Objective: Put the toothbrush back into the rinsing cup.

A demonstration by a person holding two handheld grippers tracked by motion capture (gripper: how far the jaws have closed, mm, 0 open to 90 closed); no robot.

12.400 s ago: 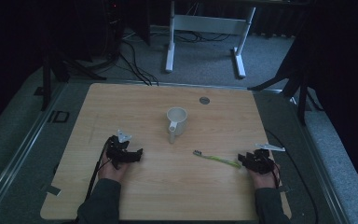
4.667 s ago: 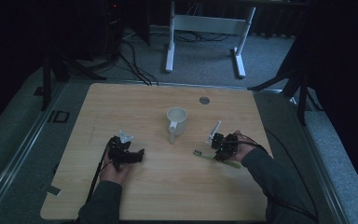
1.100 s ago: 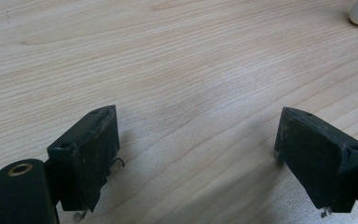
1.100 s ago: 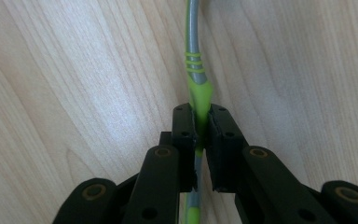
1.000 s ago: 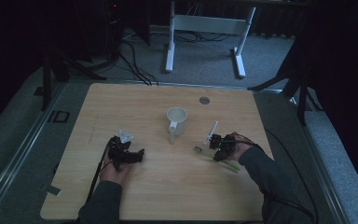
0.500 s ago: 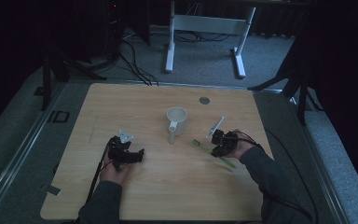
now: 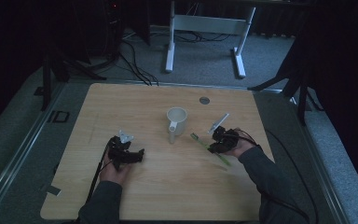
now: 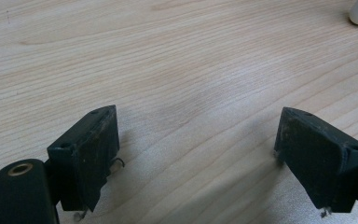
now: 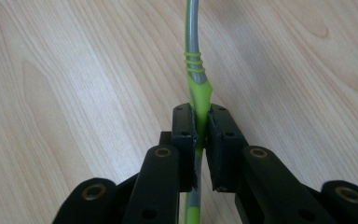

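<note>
**Between the right tool's pads: a green-and-grey utensil handle**

Between the two black pads of the right tool (image 9: 202,122), a slim utensil with a lime-green grip and grey metal shaft (image 9: 195,79) is being pinched; the pads are pressing on the green part from both sides, and the grey shaft is running on ahead of them over the wood. From the high view the same utensil (image 7: 210,149) is lying slanted and low over the counter, one end pointing toward the mug and the other trailing toward the near edge, with the right tool (image 7: 218,143) gripping it partway along and the person's right hand (image 7: 235,147) wrapping the tool's body.

Just beyond the utensil's far end, a white ceramic mug with its handle facing the person (image 7: 176,122) is standing upright near the middle of the light wooden counter (image 7: 140,102). Its base is peeking into the top corner of the left gripper view as well.

Well apart to the other side, the left tool (image 8: 196,154) is resting low over bare wood with its pads spread wide and nothing between them; from above, the left tool (image 7: 137,156) is sitting in the person's left hand (image 7: 114,168). Farther back, a small round grey disc (image 7: 204,100) is lying near the counter's far edge.
</note>
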